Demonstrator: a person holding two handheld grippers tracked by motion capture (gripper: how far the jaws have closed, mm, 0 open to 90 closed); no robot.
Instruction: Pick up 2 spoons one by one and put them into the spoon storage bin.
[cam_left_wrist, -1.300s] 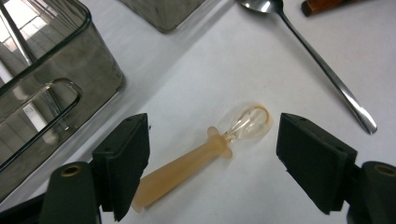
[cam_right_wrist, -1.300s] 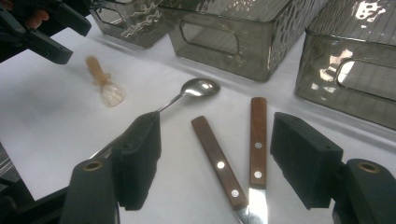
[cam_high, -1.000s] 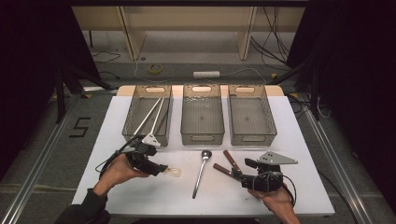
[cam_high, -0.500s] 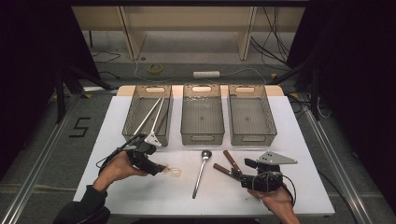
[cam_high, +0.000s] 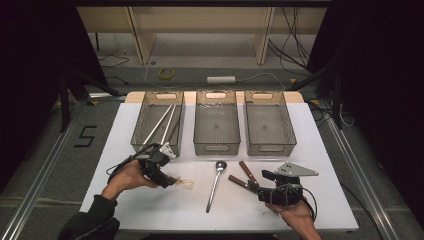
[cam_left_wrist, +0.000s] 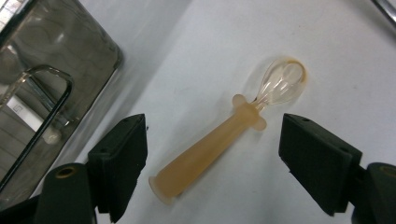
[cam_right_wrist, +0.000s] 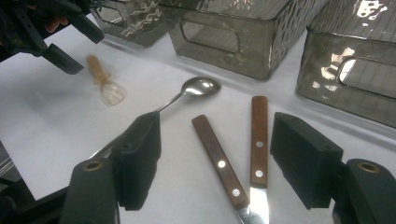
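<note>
A small amber see-through spoon (cam_high: 183, 184) lies on the white table (cam_high: 150, 215), its stubby handle (cam_left_wrist: 210, 149) pointing toward my left gripper (cam_high: 169, 180). That gripper (cam_left_wrist: 219, 156) is open, one jaw on each side of the handle, neither touching it. A metal spoon (cam_high: 215, 182) lies at mid-table, its bowl (cam_right_wrist: 201, 86) toward the bins. Two wooden-handled knives (cam_high: 245, 172) lie right of it. My right gripper (cam_high: 256, 186) is open and holds nothing, its jaws (cam_right_wrist: 222, 158) standing wide on either side of the two knife handles (cam_right_wrist: 259, 135).
Three grey see-through bins stand in a row at the back: the left bin (cam_high: 145, 117) holds pale sticks (cam_high: 162, 122); the middle bin (cam_high: 216, 148) and the right bin (cam_high: 270, 148) look bare. The left bin's corner (cam_left_wrist: 46, 70) is close beside my left gripper.
My left gripper has edged slightly toward the amber spoon. The right gripper and the things on the table have stayed put.
</note>
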